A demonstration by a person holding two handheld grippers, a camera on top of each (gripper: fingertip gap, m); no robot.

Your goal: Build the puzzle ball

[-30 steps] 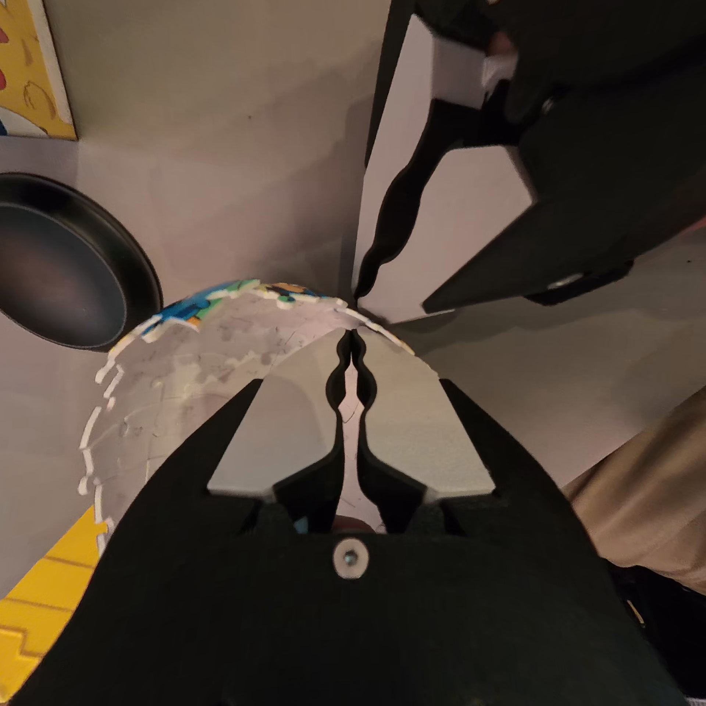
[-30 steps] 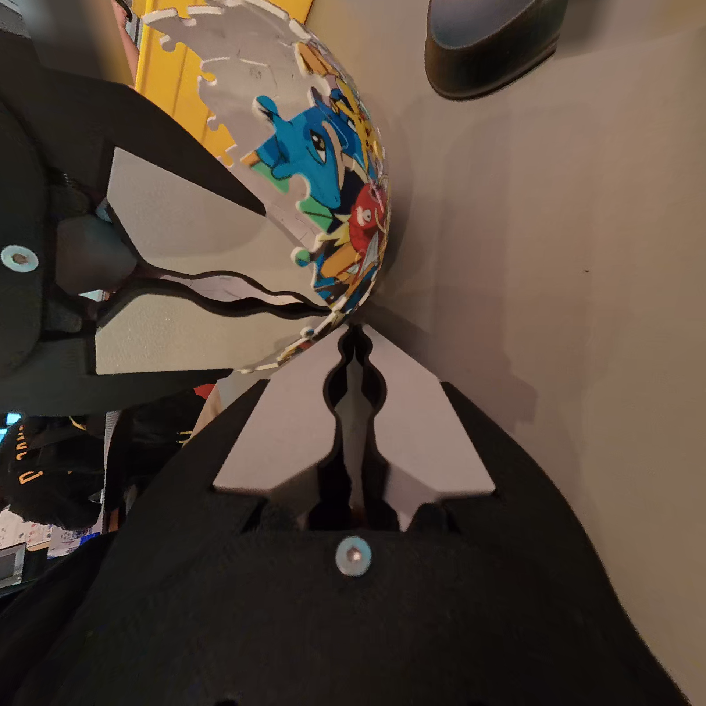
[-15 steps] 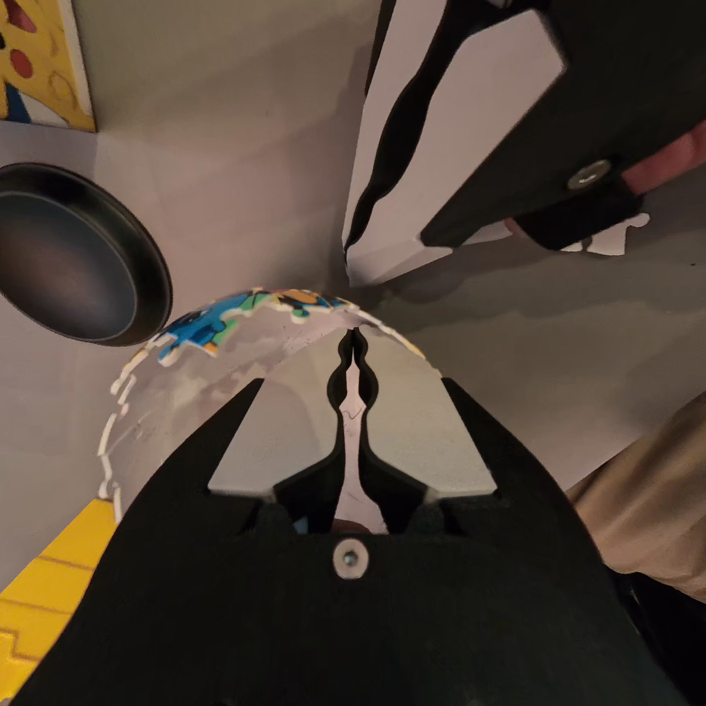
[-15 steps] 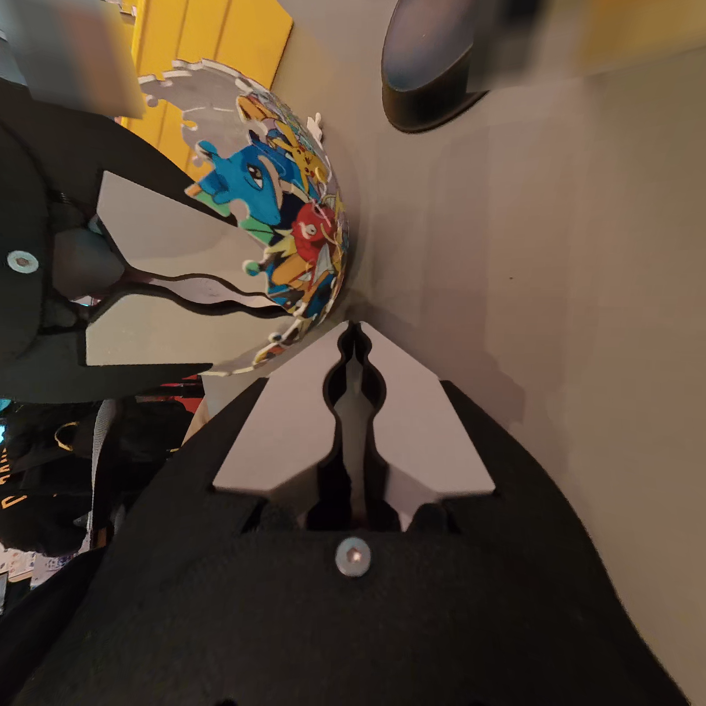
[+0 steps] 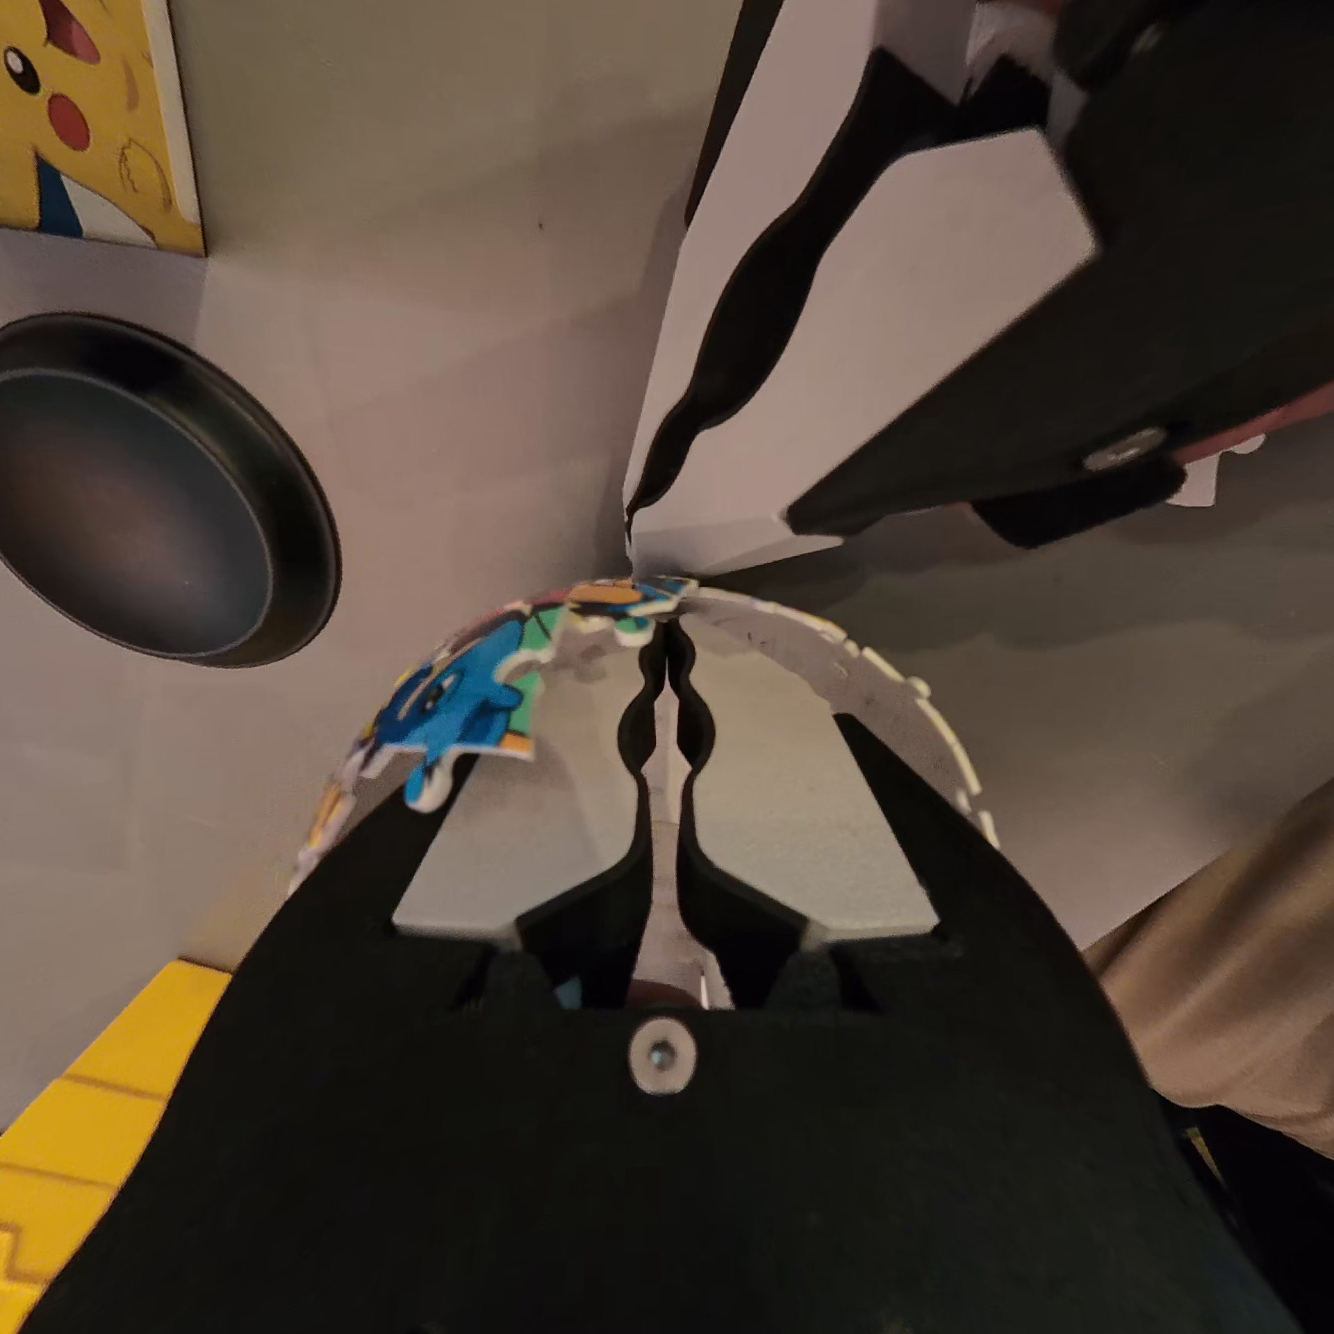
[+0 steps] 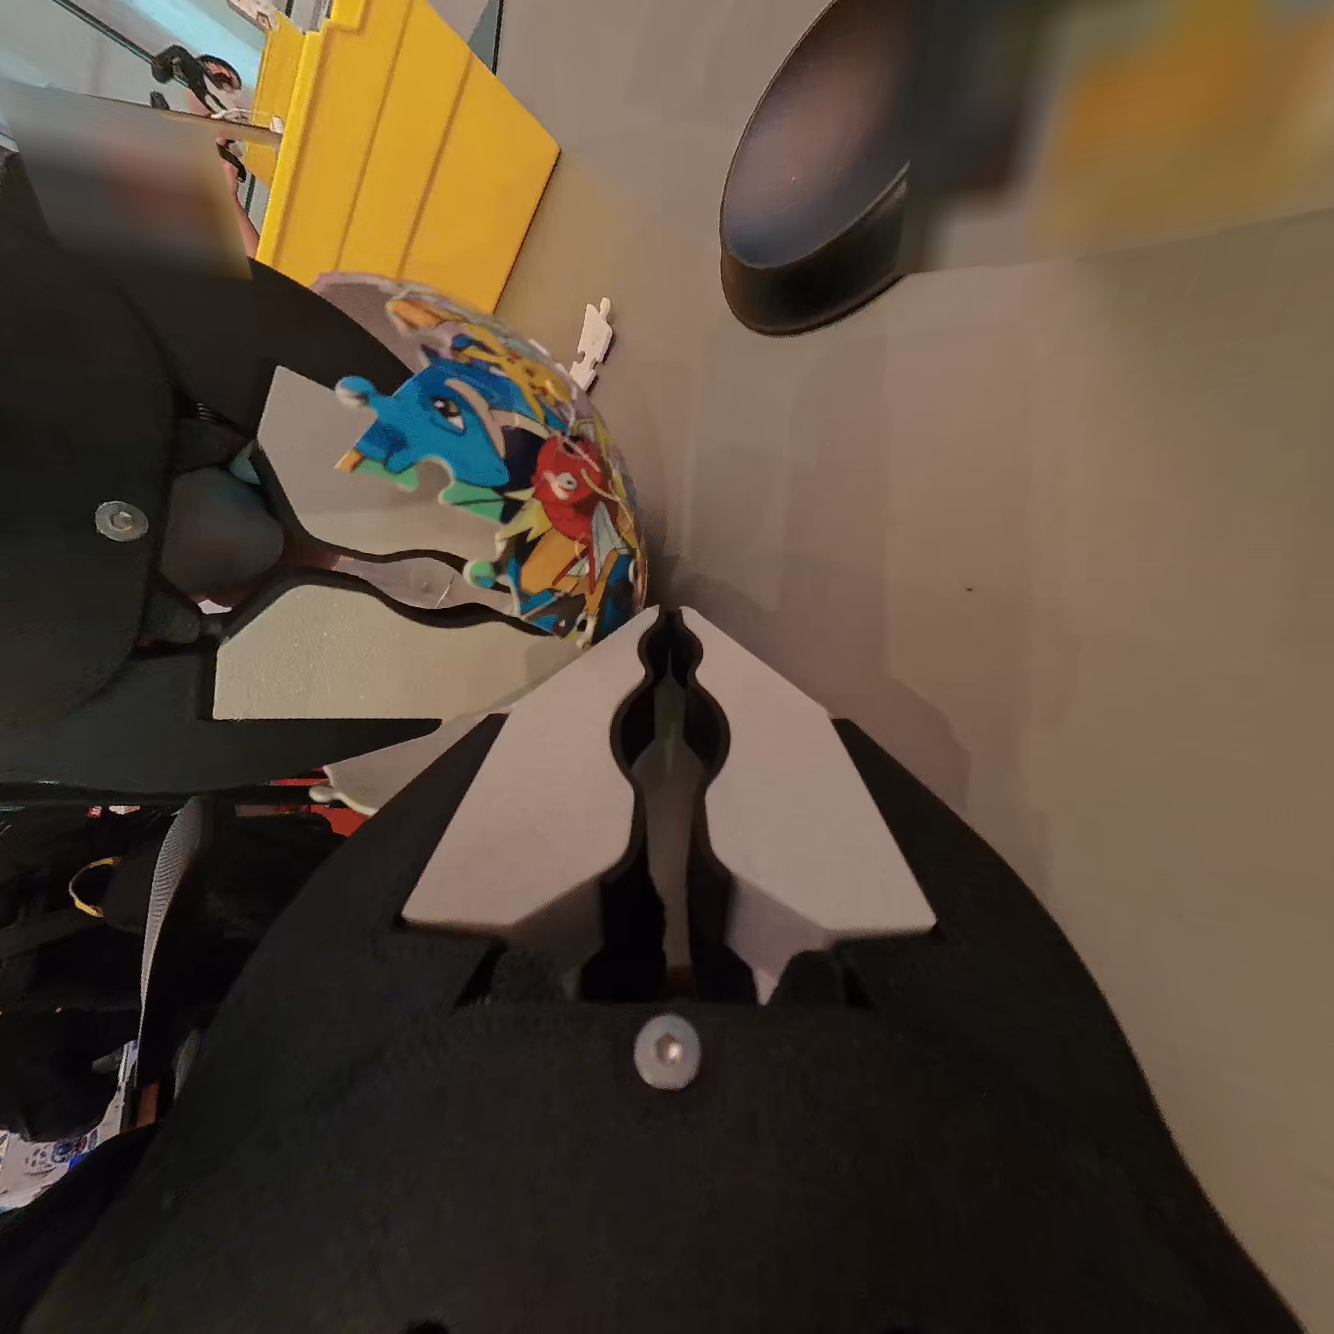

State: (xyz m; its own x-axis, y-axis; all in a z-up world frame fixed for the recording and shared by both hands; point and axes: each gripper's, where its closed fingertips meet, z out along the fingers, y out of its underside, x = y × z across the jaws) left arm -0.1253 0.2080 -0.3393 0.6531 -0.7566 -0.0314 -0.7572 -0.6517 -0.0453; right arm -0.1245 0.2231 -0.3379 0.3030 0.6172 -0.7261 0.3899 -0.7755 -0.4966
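Observation:
The puzzle ball (image 5: 462, 707) is a part-built curved shell, with coloured cartoon pictures outside and white inside. My left gripper (image 5: 665, 635) is shut on the shell's edge and holds it above the grey table. In the right wrist view the ball (image 6: 563, 491) shows its blue and red pictures, with the left gripper (image 6: 534, 621) coming in from the left. My right gripper (image 6: 668, 621) is shut with nothing visible in it. Its tips are against the ball's rim beside the left gripper's tips, and it also shows in the left wrist view (image 5: 629, 527).
A black round dish (image 5: 144, 491) sits on the table; it also shows in the right wrist view (image 6: 816, 188). A yellow box (image 6: 404, 144) lies beyond the ball. A loose white puzzle piece (image 6: 595, 343) lies near the ball. A beige sleeve (image 5: 1227, 974) is at the right. The tips of both grippers are at nearly the same place. The right tips stand about 11 centimetres off the black round dish (image 5: 144, 491). It is also in sight in the right wrist view (image 6: 844, 146).
The ball has turned in my left gripper, so more of its coloured side faces the left camera. My right gripper drew away from the rim, then came back to it.

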